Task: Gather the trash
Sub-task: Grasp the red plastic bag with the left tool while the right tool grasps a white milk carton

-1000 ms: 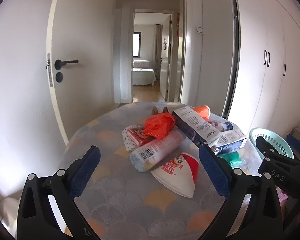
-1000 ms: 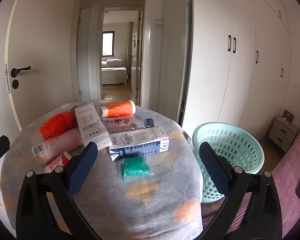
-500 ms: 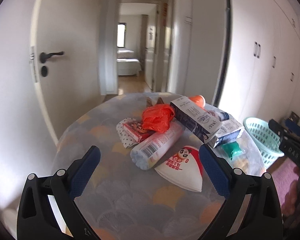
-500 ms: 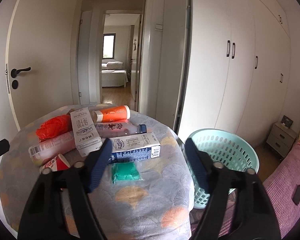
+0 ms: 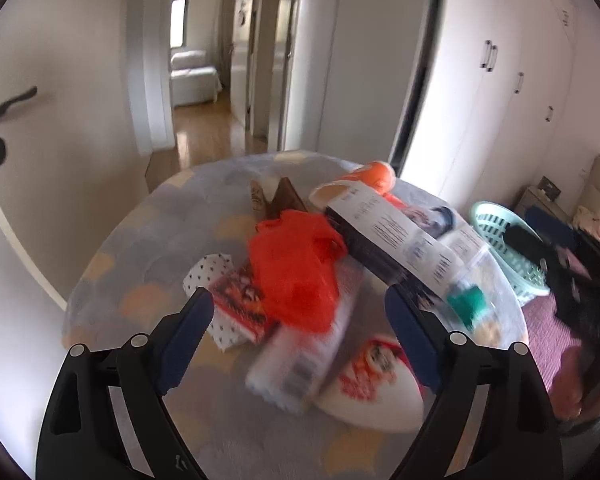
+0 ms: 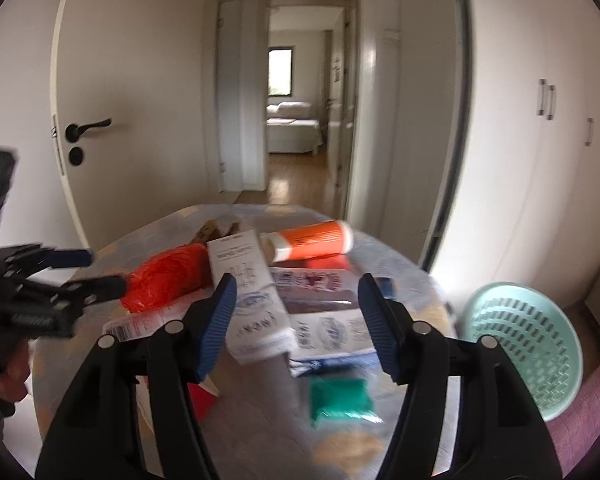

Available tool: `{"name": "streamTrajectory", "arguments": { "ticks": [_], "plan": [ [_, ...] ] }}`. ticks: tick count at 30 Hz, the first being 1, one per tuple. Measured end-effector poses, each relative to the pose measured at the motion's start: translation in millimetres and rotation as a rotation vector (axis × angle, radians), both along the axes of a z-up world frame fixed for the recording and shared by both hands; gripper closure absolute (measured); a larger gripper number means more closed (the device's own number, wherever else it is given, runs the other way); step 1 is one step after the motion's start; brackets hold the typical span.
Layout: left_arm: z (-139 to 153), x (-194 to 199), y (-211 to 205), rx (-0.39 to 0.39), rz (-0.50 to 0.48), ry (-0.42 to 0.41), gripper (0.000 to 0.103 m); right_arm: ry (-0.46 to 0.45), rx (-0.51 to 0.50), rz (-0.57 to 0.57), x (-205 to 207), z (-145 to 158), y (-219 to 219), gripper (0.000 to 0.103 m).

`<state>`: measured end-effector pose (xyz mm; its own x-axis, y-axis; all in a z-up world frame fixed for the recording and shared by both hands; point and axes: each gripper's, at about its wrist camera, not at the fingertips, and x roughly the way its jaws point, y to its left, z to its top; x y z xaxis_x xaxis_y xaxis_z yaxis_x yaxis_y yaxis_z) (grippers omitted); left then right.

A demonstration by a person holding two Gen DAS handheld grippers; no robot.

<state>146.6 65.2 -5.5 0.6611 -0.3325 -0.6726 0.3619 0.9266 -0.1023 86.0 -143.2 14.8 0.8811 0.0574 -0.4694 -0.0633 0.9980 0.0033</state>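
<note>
The trash lies heaped mid-bench: a crumpled orange plastic bag atop a long wrapped roll, cartons leaning across one another, an orange bottle behind, a small green packet at the near edge. The bag looks feather-light and soft, best pinched at a bunched fold; the cartons seem stiff and hollow, suited to a grip across their narrow sides. The left claw and right claw both gape wide, empty. The mint basket stands beside the bench.
</note>
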Motion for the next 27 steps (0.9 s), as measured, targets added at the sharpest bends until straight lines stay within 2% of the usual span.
{"name": "streamTrajectory", "arguments": {
  "ticks": [1,5,7,11,13,14,15,19,22,27],
  "plan": [
    [-1,8,-3,0.005,-0.007,0.011,0.018,0.010,-0.001,0.013,7,-2,4,0.036],
    [-11,45,-13,0.019,-0.015,0.099,0.018,0.053,-0.022,0.052,27,-11,16,0.033],
    [-16,58,-16,0.026,-0.001,0.117,0.020,0.080,-0.023,0.066,35,-18,19,0.030],
    [-26,77,-16,-0.023,-0.009,0.182,0.023,0.134,-0.025,0.094,50,-28,24,0.025],
    [-32,84,-19,-0.027,-0.015,0.212,0.038,0.154,-0.040,0.101,56,-34,27,0.025],
    [-33,85,-20,-0.031,-0.022,0.220,0.040,0.164,-0.044,0.108,60,-36,29,0.025],
    [-34,86,-22,-0.031,-0.024,0.216,0.042,0.172,-0.048,0.111,63,-39,31,0.025],
    [-30,81,-25,-0.023,-0.027,0.193,0.061,0.202,-0.058,0.108,75,-49,33,0.025],
    [-24,75,-24,-0.021,-0.018,0.163,0.066,0.219,-0.052,0.108,82,-54,32,0.025],
    [-6,59,-20,-0.035,-0.016,0.110,0.067,0.236,-0.047,0.098,88,-56,33,0.027]
  ]
}}
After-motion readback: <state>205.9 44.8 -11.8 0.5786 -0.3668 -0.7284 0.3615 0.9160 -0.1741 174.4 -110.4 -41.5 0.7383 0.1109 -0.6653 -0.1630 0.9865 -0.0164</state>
